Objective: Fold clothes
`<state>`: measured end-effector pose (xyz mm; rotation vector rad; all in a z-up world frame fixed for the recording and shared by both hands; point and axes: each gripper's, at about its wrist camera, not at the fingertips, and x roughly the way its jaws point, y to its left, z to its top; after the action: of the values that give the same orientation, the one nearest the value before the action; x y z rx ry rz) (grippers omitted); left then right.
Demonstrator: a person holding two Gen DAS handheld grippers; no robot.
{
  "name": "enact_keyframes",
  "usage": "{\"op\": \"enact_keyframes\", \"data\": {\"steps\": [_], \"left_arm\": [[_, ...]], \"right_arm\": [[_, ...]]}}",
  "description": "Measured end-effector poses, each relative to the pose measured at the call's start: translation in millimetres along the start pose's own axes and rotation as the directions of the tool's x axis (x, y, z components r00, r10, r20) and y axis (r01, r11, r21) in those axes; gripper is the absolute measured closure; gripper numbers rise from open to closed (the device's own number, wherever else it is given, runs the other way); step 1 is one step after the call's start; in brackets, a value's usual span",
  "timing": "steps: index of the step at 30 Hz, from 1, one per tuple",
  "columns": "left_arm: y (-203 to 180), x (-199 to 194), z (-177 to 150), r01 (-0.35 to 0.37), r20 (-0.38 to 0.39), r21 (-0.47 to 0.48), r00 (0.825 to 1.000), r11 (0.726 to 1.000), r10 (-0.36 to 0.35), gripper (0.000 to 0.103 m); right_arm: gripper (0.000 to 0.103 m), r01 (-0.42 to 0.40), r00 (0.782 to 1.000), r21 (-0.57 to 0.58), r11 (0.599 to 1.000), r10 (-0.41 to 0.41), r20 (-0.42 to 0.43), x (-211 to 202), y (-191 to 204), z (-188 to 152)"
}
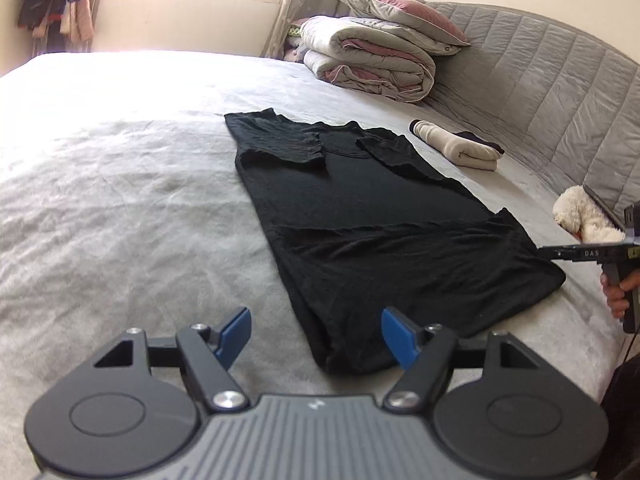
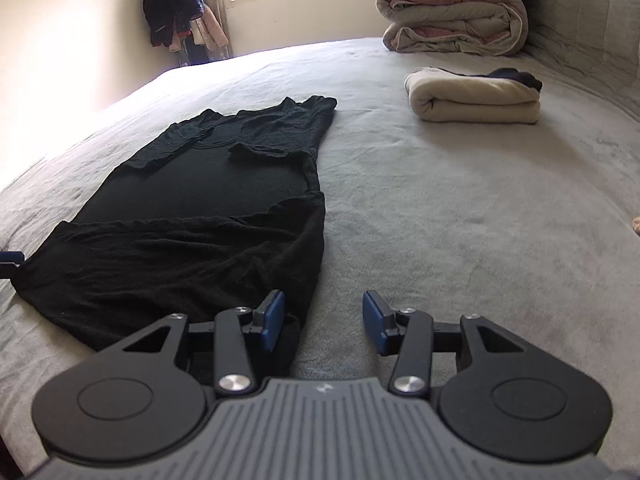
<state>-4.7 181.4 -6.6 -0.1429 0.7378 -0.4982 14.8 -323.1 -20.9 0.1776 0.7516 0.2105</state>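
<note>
While the black T-shirt (image 1: 360,216) lies flat on the grey bedcover (image 1: 120,200), our left gripper (image 1: 316,336) hangs just before its near corner with the jaws spread wide and nothing between the blue pads (image 1: 396,338). The hem corner sits between the two pads in the picture, but we cannot say surely if the cloth touches them. Our right gripper (image 2: 323,326) stands at the other near corner of the T-shirt (image 2: 192,216); its jaws are also apart, less wide, and the left pad (image 2: 274,320) lies over the shirt's edge while the right pad is above bare cover.

The shirt is already narrowed: both sleeves are folded inward over the chest, and the lower part shows a crosswise fold with soft wrinkles.

To the right of the shirt the bedcover (image 2: 460,220) is open up to a folded cream garment (image 2: 474,98). A rolled duvet (image 2: 452,20) and the padded headboard (image 1: 540,92) close the far side. A plush toy (image 1: 580,216) lies at the bed's edge.
</note>
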Motion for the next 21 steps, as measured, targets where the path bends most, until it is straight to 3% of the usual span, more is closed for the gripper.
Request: {"op": "enact_keyframes", "data": {"steps": [2,4,6,8,9,12,16,18,20,21], "left_arm": [[15,-4,-1,0.060,-0.031,-0.127,0.997,0.990,-0.064,0.034],[31,-4,-2,0.117,-0.059,-0.257,0.989,0.959,-0.136,0.039],[50,1,-8,0.169,-0.081,-0.413,0.972,0.895,-0.221,0.043],[59,8,-14,0.193,-0.086,-0.501,0.959,0.844,-0.270,0.045],[61,11,-15,0.198,-0.084,-0.520,0.956,0.831,-0.281,0.045],[57,17,-17,0.212,-0.080,-0.536,0.951,0.817,-0.299,0.045],[44,29,-18,0.237,-0.073,-0.524,0.944,0.818,-0.321,0.044],[41,34,-17,0.242,-0.071,-0.520,0.943,0.819,-0.324,0.045],[39,36,-16,0.240,-0.073,-0.519,0.944,0.820,-0.323,0.053],[39,38,-16,0.238,-0.076,-0.520,0.944,0.820,-0.322,0.058]], "right_arm": [[0.055,-0.065,0.996,0.113,0.991,0.071,-0.048,-4,-15,3],[0.055,-0.138,0.981,0.215,0.967,0.163,-0.102,-7,-30,4],[0.055,-0.209,0.955,0.275,0.938,0.256,-0.148,-9,-41,2],[0.055,-0.265,0.931,0.307,0.914,0.325,-0.165,-10,-46,-3],[0.055,-0.286,0.921,0.323,0.902,0.351,-0.166,-10,-48,-6],[0.055,-0.334,0.898,0.368,0.868,0.411,-0.155,-4,-48,-12],[0.056,-0.368,0.879,0.414,0.832,0.457,-0.137,5,-46,-14],[0.065,-0.378,0.873,0.433,0.819,0.471,-0.129,9,-45,-14],[0.093,-0.367,0.873,0.464,0.806,0.471,-0.128,14,-48,-16],[0.098,-0.362,0.872,0.483,0.797,0.473,-0.126,17,-50,-18]]}}
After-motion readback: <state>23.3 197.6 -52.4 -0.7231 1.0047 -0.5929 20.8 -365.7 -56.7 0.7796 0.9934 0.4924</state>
